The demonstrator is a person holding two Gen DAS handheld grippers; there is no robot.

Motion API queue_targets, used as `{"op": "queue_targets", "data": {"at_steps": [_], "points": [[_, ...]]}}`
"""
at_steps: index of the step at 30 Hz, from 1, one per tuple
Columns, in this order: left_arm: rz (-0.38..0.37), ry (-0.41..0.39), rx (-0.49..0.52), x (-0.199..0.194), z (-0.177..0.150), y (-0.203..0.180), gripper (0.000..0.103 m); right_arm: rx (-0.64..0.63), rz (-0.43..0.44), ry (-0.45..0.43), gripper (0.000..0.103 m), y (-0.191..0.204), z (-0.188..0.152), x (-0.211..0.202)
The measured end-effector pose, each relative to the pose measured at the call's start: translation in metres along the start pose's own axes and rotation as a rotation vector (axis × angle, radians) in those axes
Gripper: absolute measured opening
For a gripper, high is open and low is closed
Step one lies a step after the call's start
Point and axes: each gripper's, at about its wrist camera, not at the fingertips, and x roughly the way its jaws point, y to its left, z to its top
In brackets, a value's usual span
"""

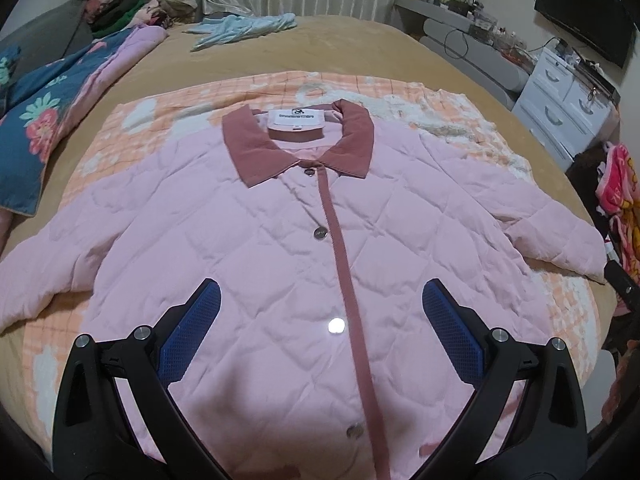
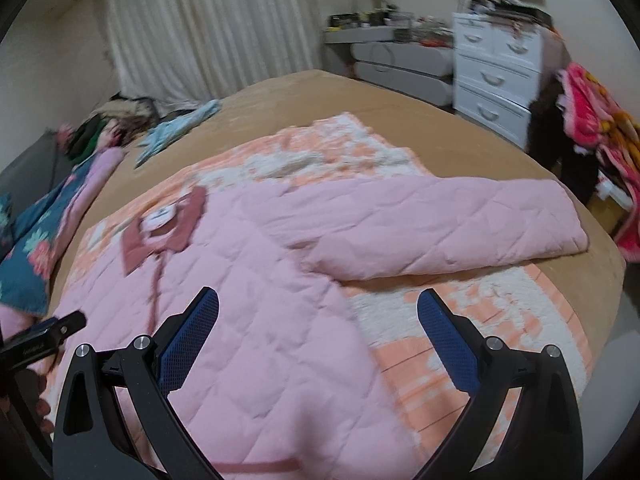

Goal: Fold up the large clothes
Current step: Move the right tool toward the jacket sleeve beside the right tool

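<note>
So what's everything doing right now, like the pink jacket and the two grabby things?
Pink jacket: spread flat on the bed, front up, buttoned, not folded yet.
Collar: lying open and flat.
Sleeve: stretched out sideways toward the edge of the bed.
Left gripper: jaws wide open, holding nothing.
Right gripper: jaws wide open, holding nothing.
Orange checked blanket: laid out under the jacket.
White drawers: all closed.

The jacket (image 1: 280,248) lies flat on a blanket (image 1: 132,128) spread over the bed (image 1: 360,44), with a drawer chest (image 1: 560,100) to its right.
</note>
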Motion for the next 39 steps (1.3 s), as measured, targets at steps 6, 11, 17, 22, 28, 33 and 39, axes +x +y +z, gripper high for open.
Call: {"op": "queue_targets", "data": {"at_steps": [6, 11, 17, 22, 28, 33, 39], "points": [[-0.012, 0.005, -0.001, 0.023, 0.011, -0.010, 0.095, 0.054, -0.062, 0.000, 0.099, -0.031, 0.010, 0.021], [0.007, 0.009, -0.005, 0.042, 0.020, -0.016, 0.095, 0.124, -0.104, 0.014, 0.099, -0.066, 0.016, 0.040], [0.014, 0.037, -0.004, 0.067, 0.030, -0.026, 0.095, 0.259, -0.161, 0.020, 0.099, -0.118, 0.021, 0.058], [0.011, 0.043, 0.002, 0.081, 0.037, -0.033, 0.095, 0.406, -0.217, 0.021, 0.099, -0.171, 0.022, 0.072], [0.024, 0.056, 0.004, 0.094, 0.044, -0.042, 0.095, 0.557, -0.260, 0.037, 0.099, -0.224, 0.020, 0.088], [0.039, 0.064, 0.018, 0.103, 0.051, -0.053, 0.095, 0.658, -0.267, 0.043, 0.099, -0.256, 0.018, 0.100], [0.065, 0.067, 0.007, 0.109, 0.057, -0.062, 0.095, 0.823, -0.244, 0.035, 0.095, -0.297, 0.013, 0.124]]}}
